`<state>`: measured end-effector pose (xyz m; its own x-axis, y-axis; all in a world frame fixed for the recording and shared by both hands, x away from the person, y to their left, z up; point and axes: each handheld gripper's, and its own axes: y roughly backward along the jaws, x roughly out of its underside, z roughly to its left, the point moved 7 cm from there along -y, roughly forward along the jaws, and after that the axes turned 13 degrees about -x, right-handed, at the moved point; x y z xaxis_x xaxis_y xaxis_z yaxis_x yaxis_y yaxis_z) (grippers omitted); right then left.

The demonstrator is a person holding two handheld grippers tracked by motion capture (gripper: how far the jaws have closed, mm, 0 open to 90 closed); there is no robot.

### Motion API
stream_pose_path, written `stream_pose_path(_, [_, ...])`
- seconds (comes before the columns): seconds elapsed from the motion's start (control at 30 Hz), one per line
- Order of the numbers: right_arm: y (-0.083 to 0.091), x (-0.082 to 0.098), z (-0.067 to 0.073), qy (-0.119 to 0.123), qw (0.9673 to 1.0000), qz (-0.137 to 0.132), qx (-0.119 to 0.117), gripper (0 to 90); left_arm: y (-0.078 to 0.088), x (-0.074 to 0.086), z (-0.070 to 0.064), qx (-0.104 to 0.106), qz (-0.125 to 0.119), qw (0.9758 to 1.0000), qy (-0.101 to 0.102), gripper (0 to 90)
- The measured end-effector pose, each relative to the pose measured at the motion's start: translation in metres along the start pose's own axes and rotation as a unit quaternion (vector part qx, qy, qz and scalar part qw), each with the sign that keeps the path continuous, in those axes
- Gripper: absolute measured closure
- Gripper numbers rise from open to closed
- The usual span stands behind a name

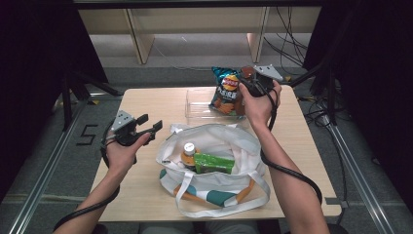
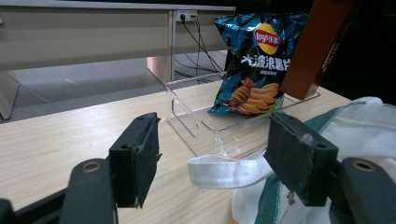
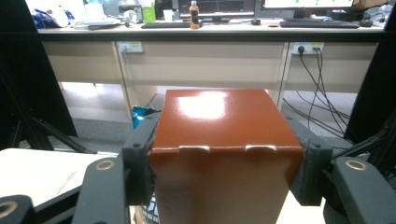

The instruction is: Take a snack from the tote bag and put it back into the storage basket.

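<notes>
Over the clear tray [image 1: 199,105] at 12 o'clock on the bench [image 1: 146,105]: right gripper [image 1: 249,78] clamped on brown box [image 3: 219,154], long axis tilted, beside chip bag [image 1: 227,91]. Left gripper [image 1: 150,126] wide, empty, 9 o'clock of tote bag [image 1: 214,165].

The left forearm [image 1: 95,197] comes in from seven o'clock, slanting toward one o'clock, wrist straight. The left hand [image 1: 122,153] wraps the body of the left gripper [image 1: 150,125], which points toward three o'clock; its jaws stand wide apart with nothing pressed between the pads [image 2: 140,158]. The right forearm [image 1: 292,187] enters from five o'clock and reaches toward eleven o'clock. The right hand [image 1: 258,105] is raised at the far end, fingers curled round the right gripper [image 1: 246,80], whose jaws press both flanks of a brown box [image 3: 224,154].
</notes>
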<state>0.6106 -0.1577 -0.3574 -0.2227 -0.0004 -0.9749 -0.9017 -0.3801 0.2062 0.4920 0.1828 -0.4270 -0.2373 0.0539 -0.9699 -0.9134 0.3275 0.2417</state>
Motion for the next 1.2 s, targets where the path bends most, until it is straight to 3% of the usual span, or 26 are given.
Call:
stream_pose_path(0.07, [-0.001, 0.002, 0.000, -0.014, 0.9999, 0.004, 0.006, 39.4, 0.000, 0.000, 0.000, 0.001, 0.000, 1.0000, 0.002, 33.7])
stream_pose_path(0.13, [-0.002, 0.003, -0.002, -0.002, 1.0000, 0.006, 0.005, 39.3, 0.000, 0.000, 0.000, 0.001, 0.000, 1.0000, 0.001, 33.7])
stream_pose_path(0.43, [-0.004, 0.007, -0.001, -0.013, 0.9998, 0.009, 0.013, 39.2, 0.000, -0.001, 0.000, 0.000, -0.001, 1.0000, 0.000, 33.7])
stream_pose_path(0.53, [-0.006, 0.009, -0.003, -0.005, 0.9999, 0.011, 0.011, 39.2, 0.000, -0.001, 0.000, 0.001, -0.001, 1.0000, 0.000, 33.7])
stream_pose_path(0.7, [-0.007, 0.011, -0.003, -0.018, 0.9996, 0.017, 0.011, 39.1, 0.000, 0.001, -0.001, 0.001, 0.002, 1.0000, 0.002, 33.8])
stream_pose_path(1.0, [-0.013, 0.019, -0.005, -0.016, 0.9995, 0.026, 0.013, 39.0, -0.001, 0.000, -0.002, 0.002, 0.000, 1.0000, 0.001, 33.8])
stream_pose_path(1.07, [-0.014, 0.019, -0.008, -0.005, 0.9996, 0.026, 0.013, 39.0, -0.001, 0.001, -0.001, 0.002, 0.001, 1.0000, 0.001, 33.8])
stream_pose_path(1.2, [-0.015, 0.019, -0.007, -0.020, 0.9993, 0.029, 0.014, 39.0, 0.000, 0.001, -0.002, 0.003, 0.000, 1.0000, -0.001, 33.8])
